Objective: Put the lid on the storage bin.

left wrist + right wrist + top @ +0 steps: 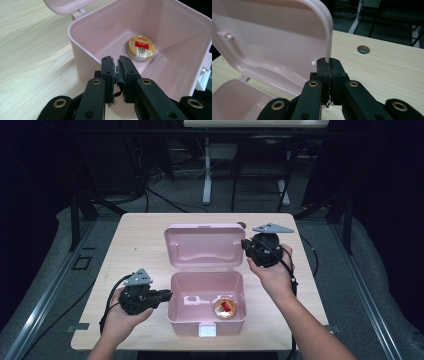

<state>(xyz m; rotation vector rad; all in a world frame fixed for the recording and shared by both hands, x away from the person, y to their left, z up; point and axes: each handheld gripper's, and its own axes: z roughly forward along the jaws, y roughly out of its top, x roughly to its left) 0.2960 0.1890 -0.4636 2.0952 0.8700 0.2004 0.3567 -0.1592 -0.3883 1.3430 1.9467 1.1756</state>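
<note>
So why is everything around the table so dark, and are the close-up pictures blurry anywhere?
High view: light falls on the table and pink box, its floor glaring white, while the surrounding room stays nearly black. Left gripper view: the round tin is fairly sharp; the left gripper looks softer. Right gripper view: the lid is evenly lit; the background is dim and soft.
</note>
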